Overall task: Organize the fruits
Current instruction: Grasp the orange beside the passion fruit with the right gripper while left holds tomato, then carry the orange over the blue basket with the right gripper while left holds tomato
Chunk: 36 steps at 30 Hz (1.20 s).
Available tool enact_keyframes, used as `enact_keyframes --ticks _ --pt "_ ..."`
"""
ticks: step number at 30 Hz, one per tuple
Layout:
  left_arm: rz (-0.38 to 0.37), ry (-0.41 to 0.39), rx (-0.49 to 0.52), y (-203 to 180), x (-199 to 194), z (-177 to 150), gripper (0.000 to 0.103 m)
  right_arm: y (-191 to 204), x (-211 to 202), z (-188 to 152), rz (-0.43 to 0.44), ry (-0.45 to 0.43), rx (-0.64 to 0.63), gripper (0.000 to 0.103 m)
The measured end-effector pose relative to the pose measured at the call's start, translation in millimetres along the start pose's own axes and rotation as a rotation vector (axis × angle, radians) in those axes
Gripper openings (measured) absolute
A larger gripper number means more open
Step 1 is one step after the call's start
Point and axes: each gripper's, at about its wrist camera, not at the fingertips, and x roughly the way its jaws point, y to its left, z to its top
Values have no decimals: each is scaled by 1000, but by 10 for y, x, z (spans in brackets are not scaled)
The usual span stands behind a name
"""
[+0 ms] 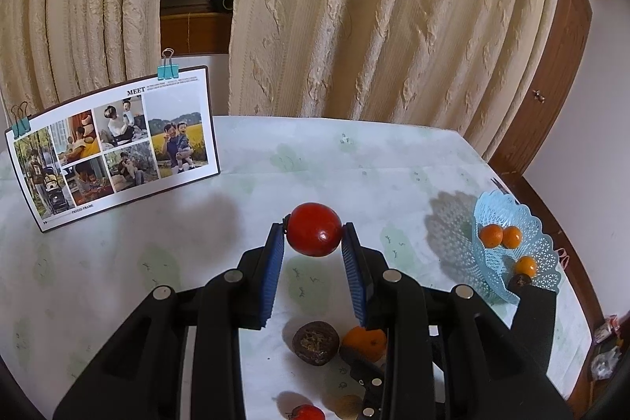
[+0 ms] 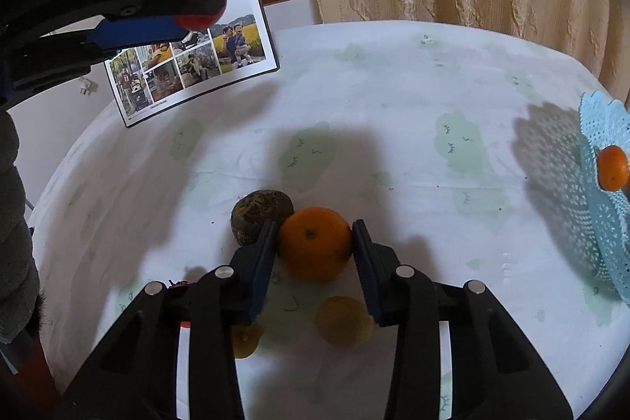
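My left gripper point(image 1: 314, 229) is shut on a red round fruit point(image 1: 314, 229) and holds it above the table; it also shows in the right wrist view point(image 2: 199, 20) at the upper left. My right gripper point(image 2: 314, 235) is shut on an orange point(image 2: 315, 243) that sits low on the tablecloth next to a dark brown fruit point(image 2: 260, 215). Both show below the left gripper point(image 1: 364, 341) point(image 1: 315, 341). A light blue lacy basket point(image 1: 539, 250) at the right holds three small oranges point(image 1: 500, 235).
A yellowish fruit point(image 2: 342, 321) and another one point(image 2: 244, 341) lie under my right gripper. A small red fruit point(image 1: 305, 412) lies near the table's front. A photo board point(image 1: 114, 148) stands at the back left. Curtains hang behind the round table point(image 2: 393, 85).
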Motion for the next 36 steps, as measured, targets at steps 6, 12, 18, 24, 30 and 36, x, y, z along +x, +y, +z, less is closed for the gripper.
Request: enact_keyframes --ticks 6,12,18,24,30,36 --pt "3 -8 -2 -7 -14 2 31 -92 -275 51 -24 -87 38 40" --pt "-1 -6 13 -61 -10 -10 31 -456 -677 108 -98 -200 144 40" --pt "-6 4 37 -161 20 -53 31 -983 -1037 66 -192 -283 288 40" --pt "-11 10 60 -259 45 -98 31 -1371 -1177 -20 -267 -294 373 40" --pt "-13 22 80 -339 87 -143 31 -1547 -1140 -144 -318 -272 416 40" --pt "-16 29 97 -405 115 -177 31 -1679 -1209 -232 -347 -299 466 47"
